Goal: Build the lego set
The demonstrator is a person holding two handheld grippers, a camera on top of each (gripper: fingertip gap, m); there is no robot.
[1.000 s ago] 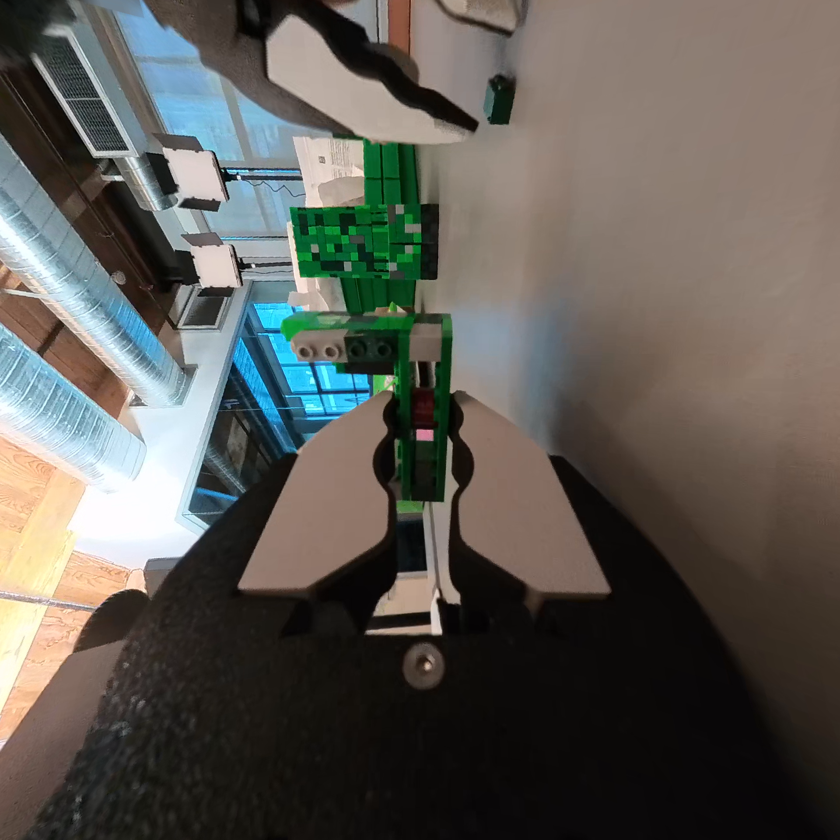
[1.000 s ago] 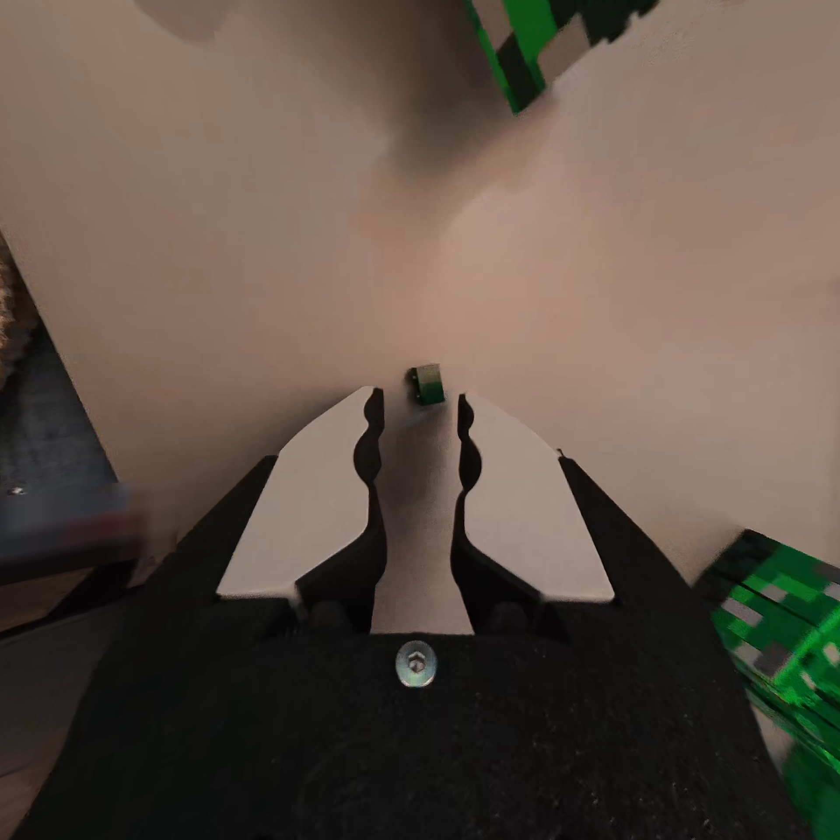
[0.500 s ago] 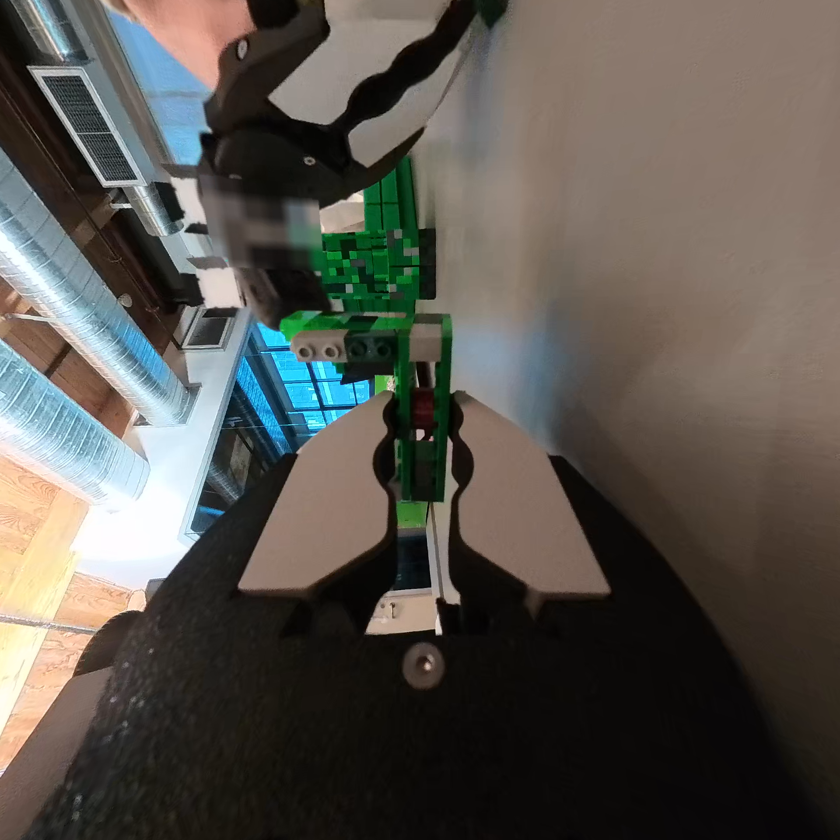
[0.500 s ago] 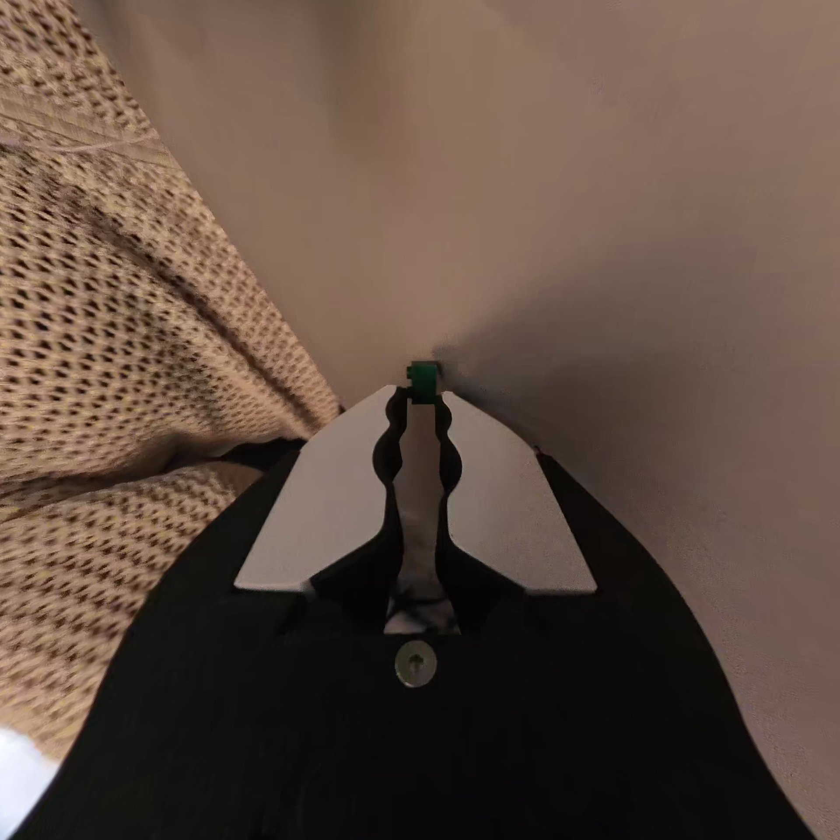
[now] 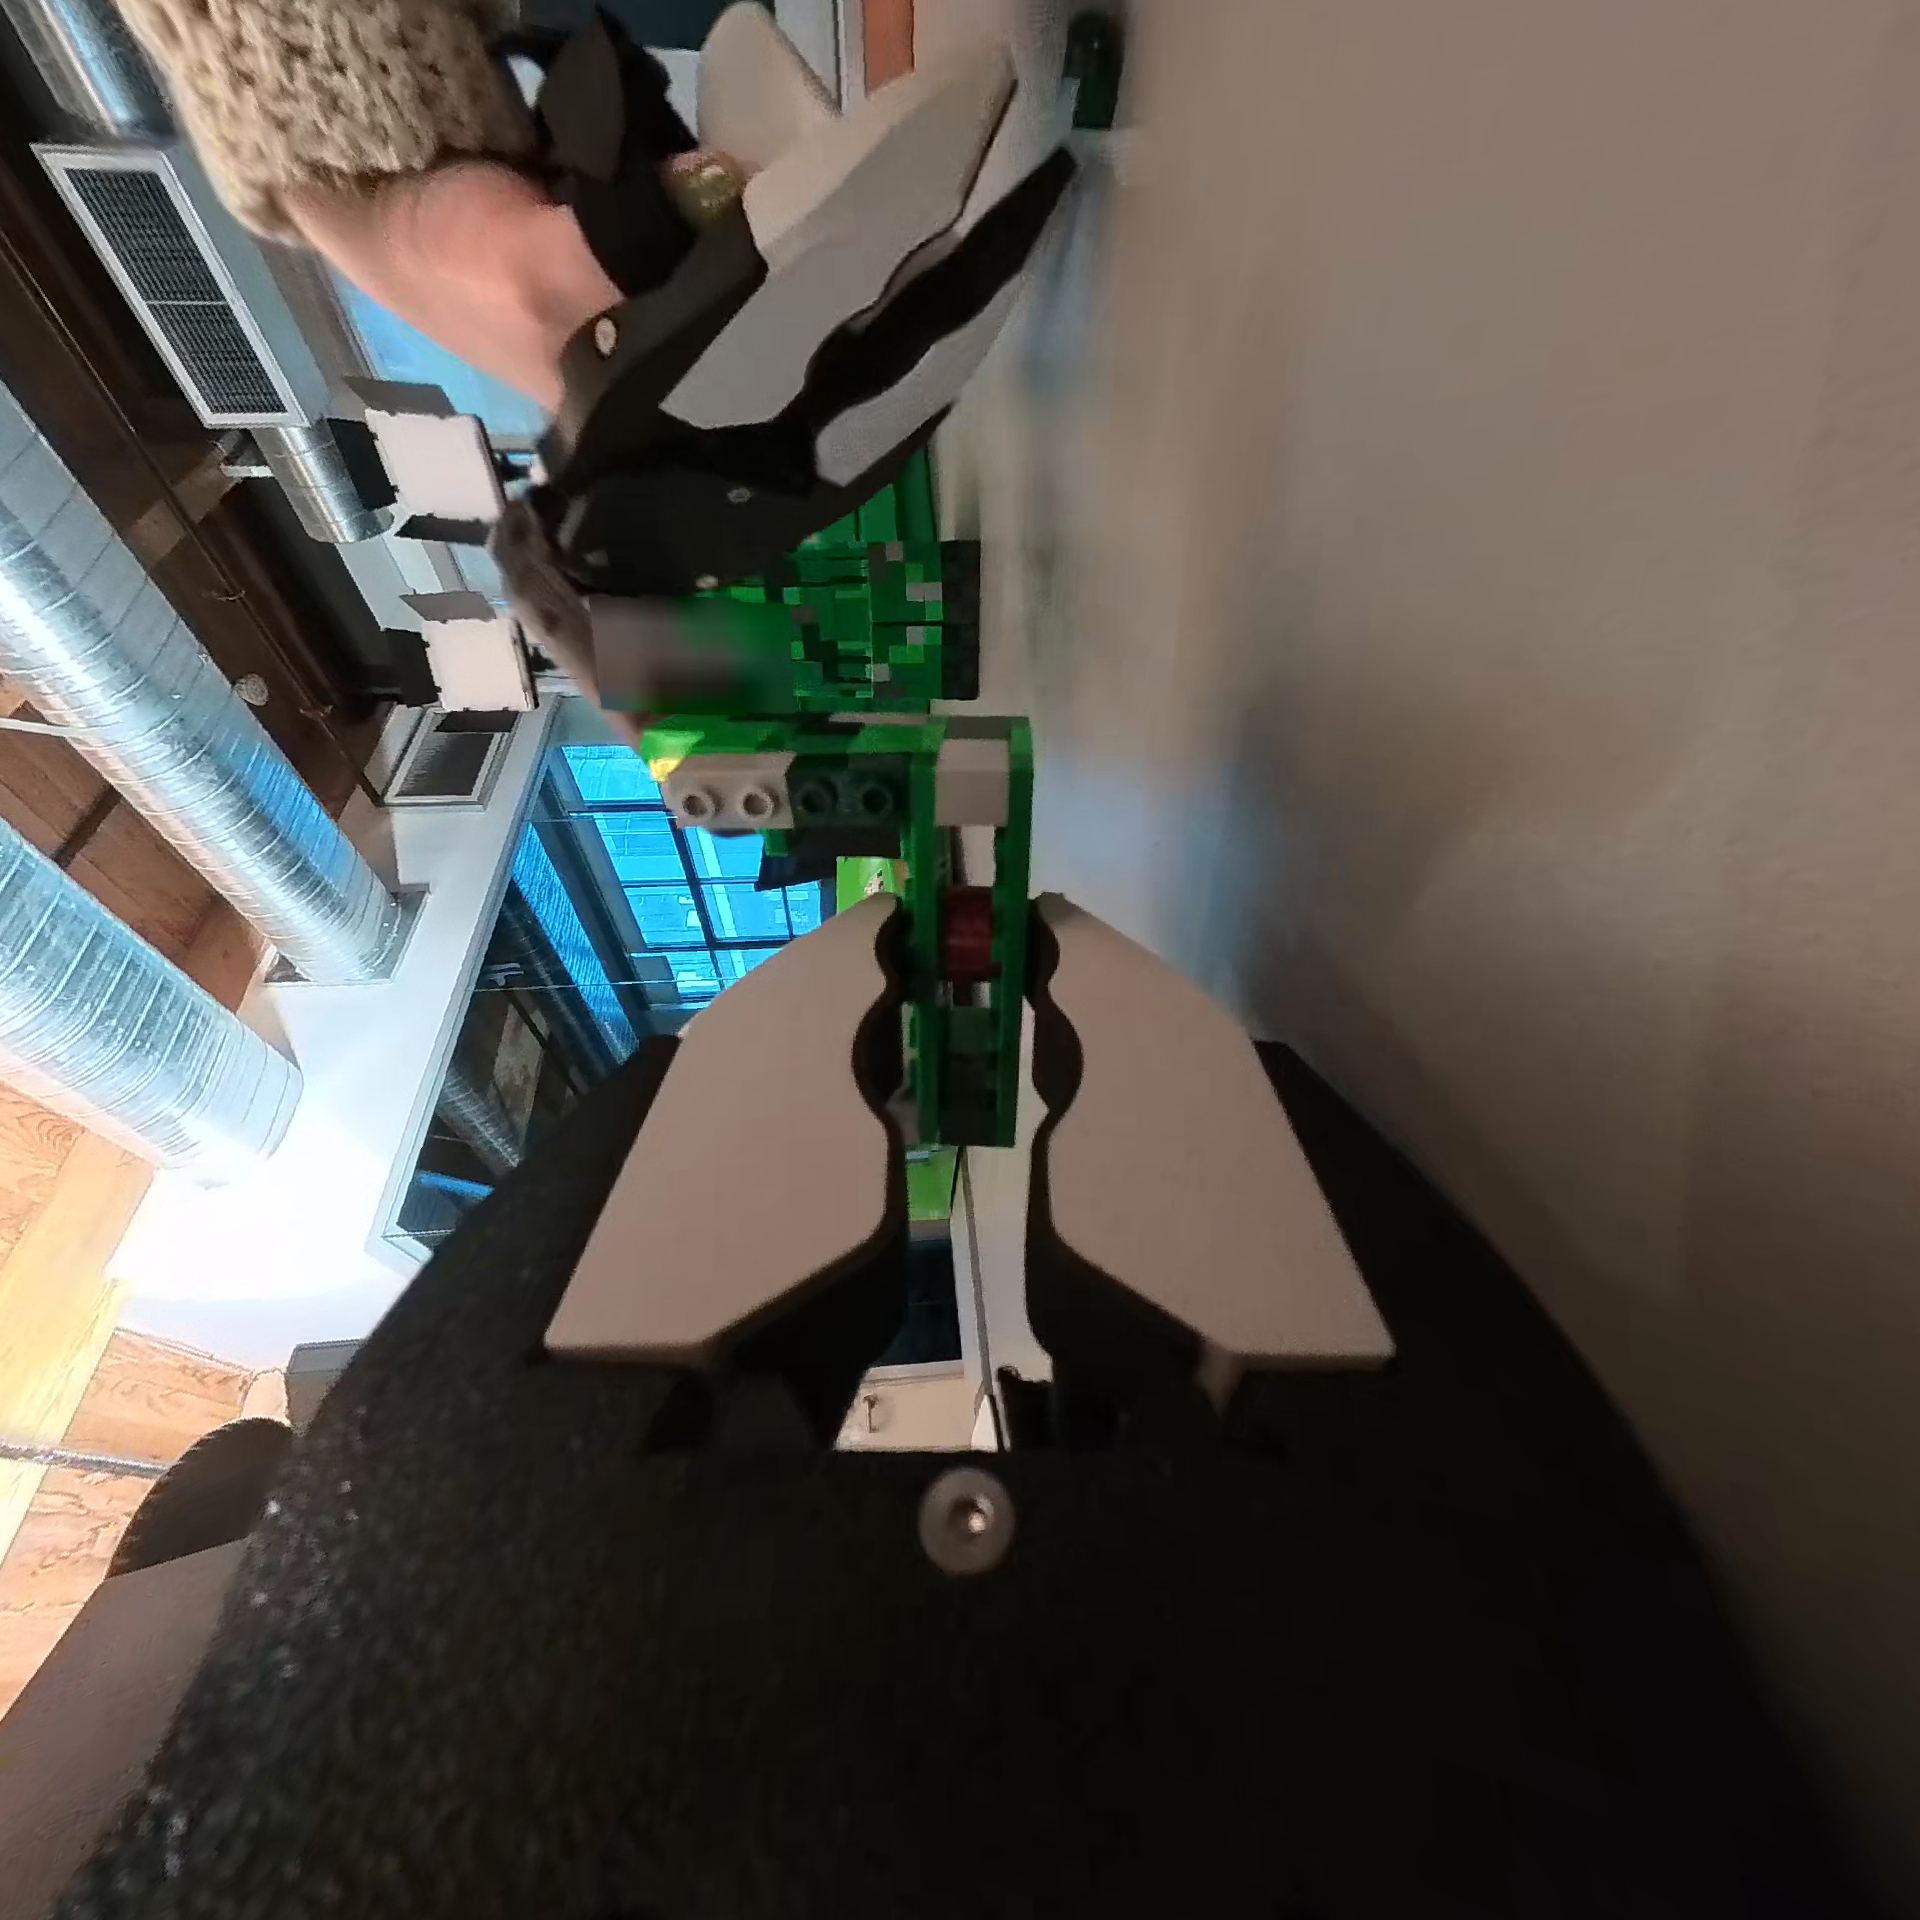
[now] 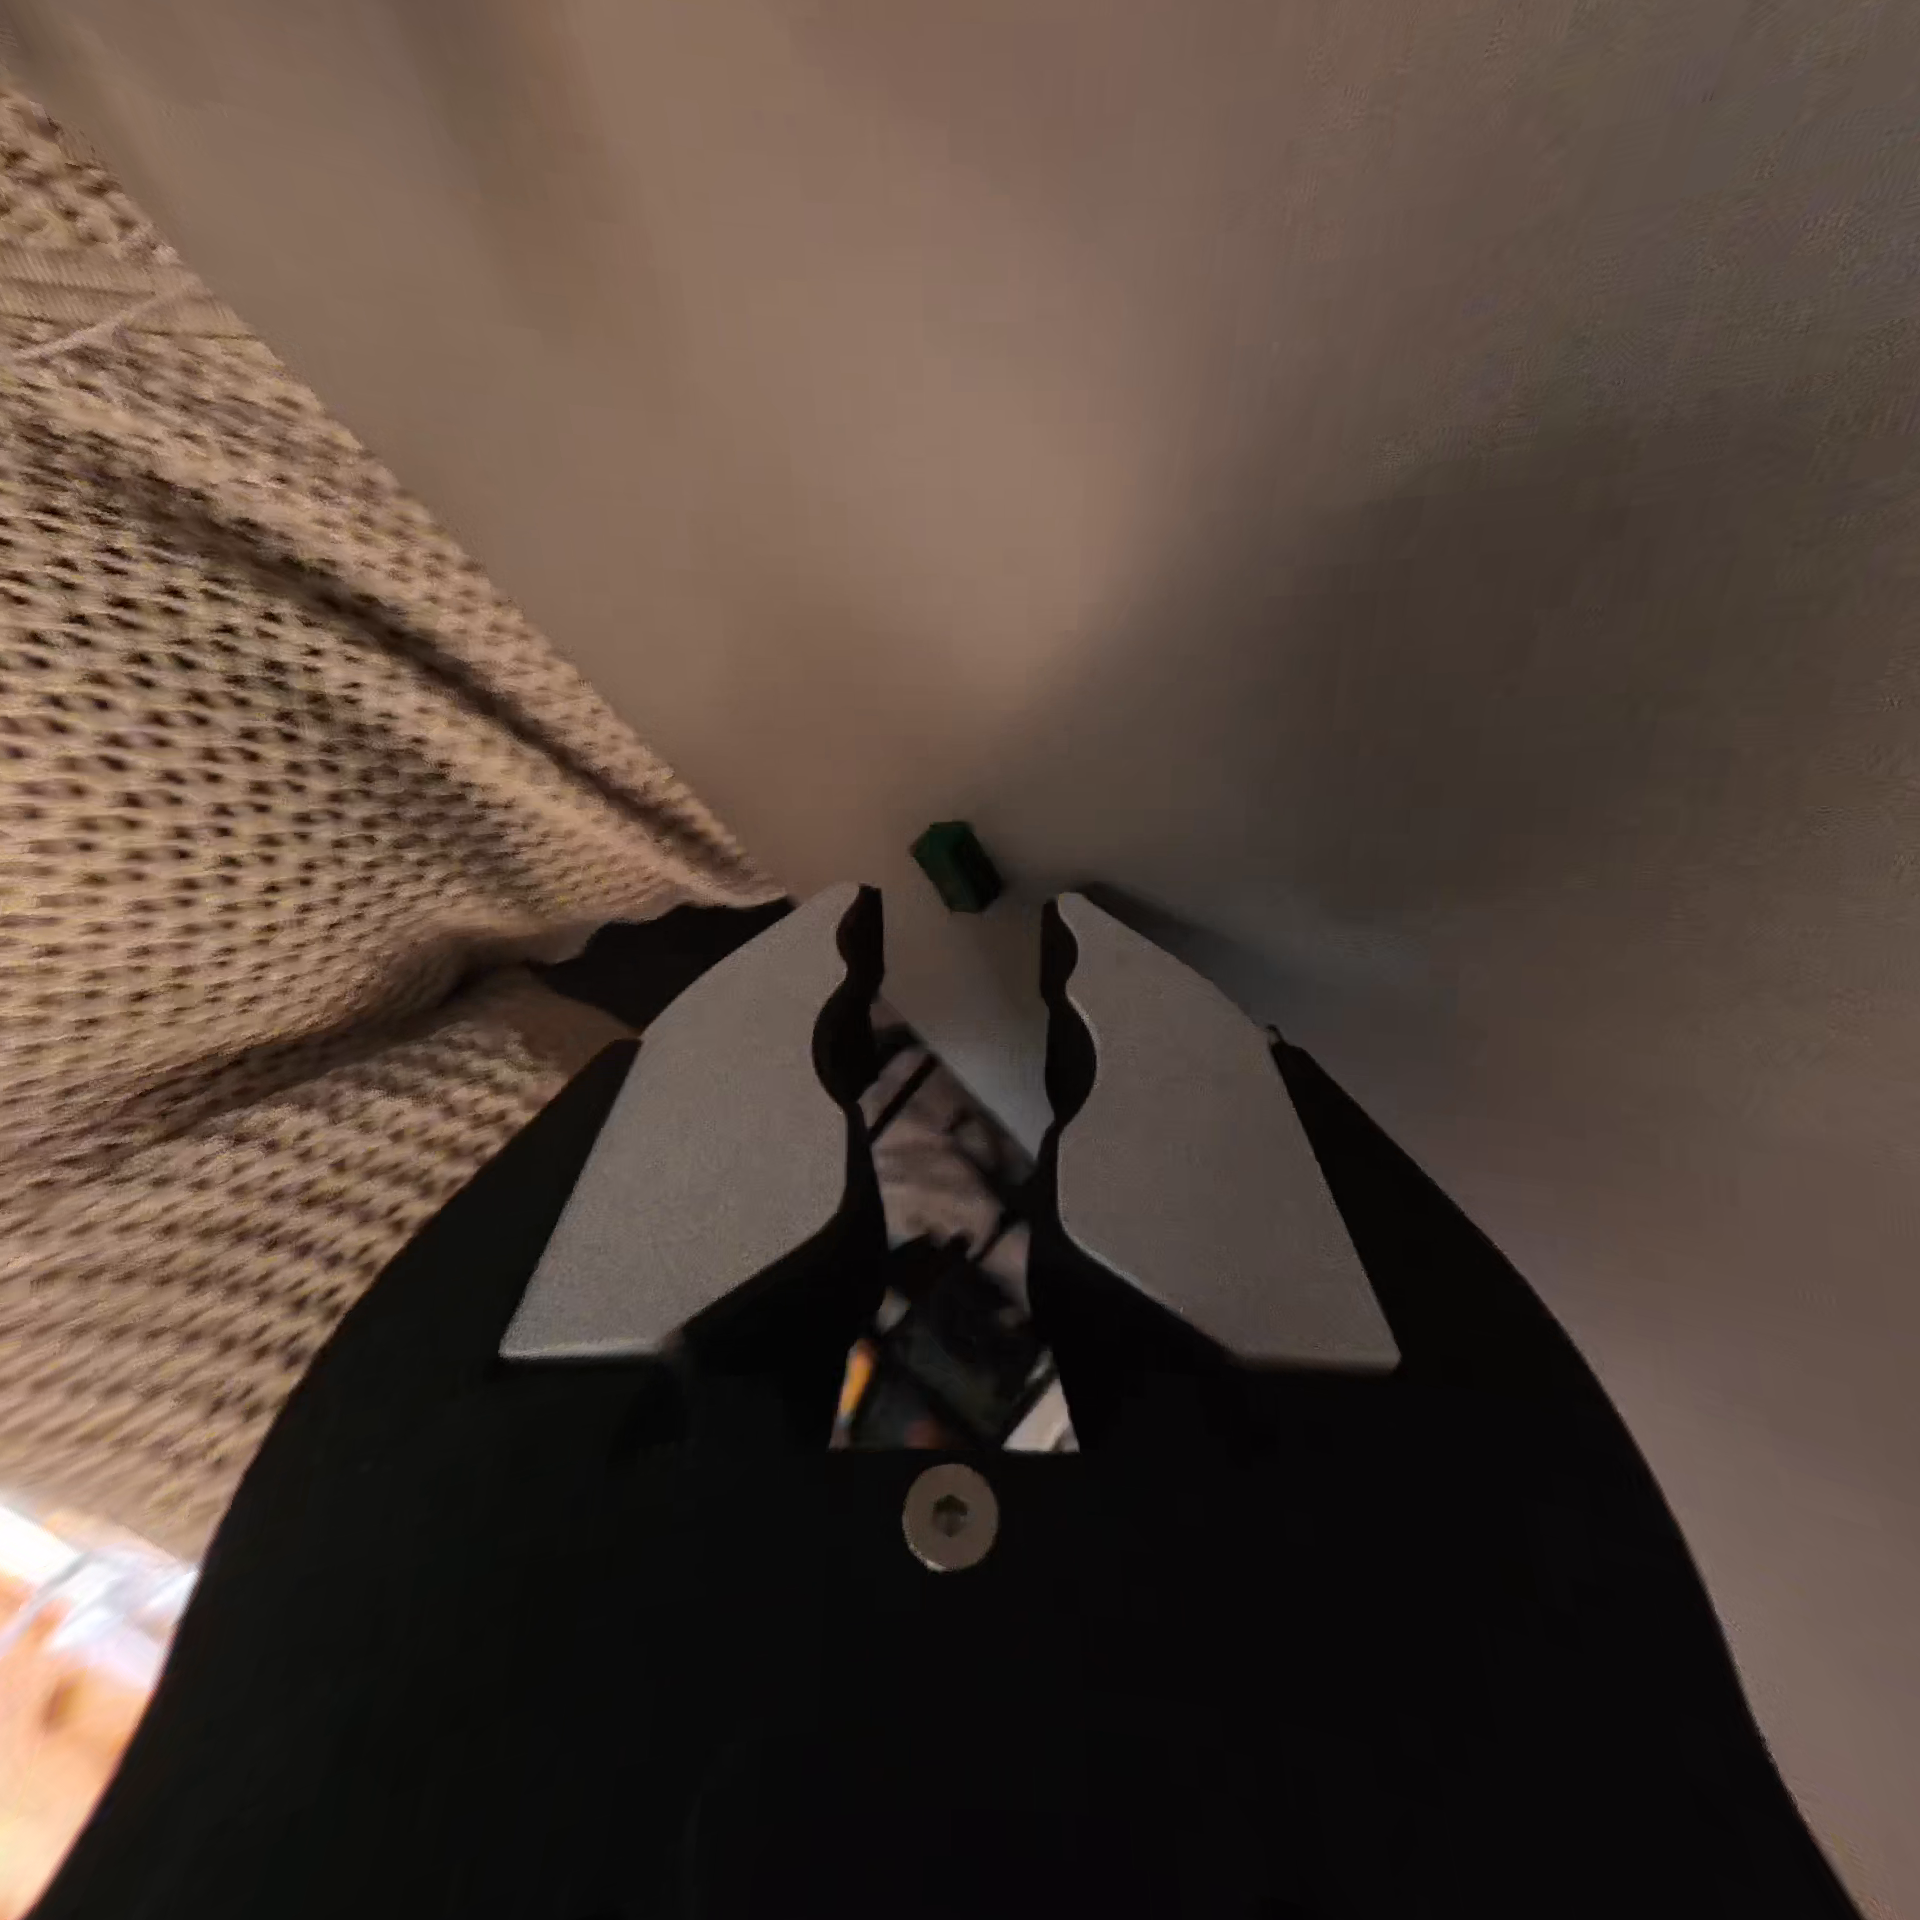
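Note:
My left gripper (image 5: 964,902) is shut on a green lego assembly (image 5: 831,800) with grey, dark and red pieces, held upright just off the pale table (image 5: 1455,727). My right gripper (image 6: 961,899) is open and empty, low over the table. A small dark green brick (image 6: 956,868) lies on the table just ahead of its fingertips, between them but not gripped. The right gripper also shows far off in the left wrist view (image 5: 997,177), with the small brick (image 5: 1093,78) at its tip.
A green pixel-patterned lego block (image 5: 883,613) stands on the table behind the held assembly, partly hidden by the right gripper. A person's knitted beige sleeve (image 6: 260,779) fills the left of the right wrist view. The table edge runs under the right gripper. Some 15 centimetres of space lies between my two pairs of fingers.
My right gripper closed around the small green brick half a second ago and has now opened; the brick lies tilted on the table. The left gripper still holds the assembly.

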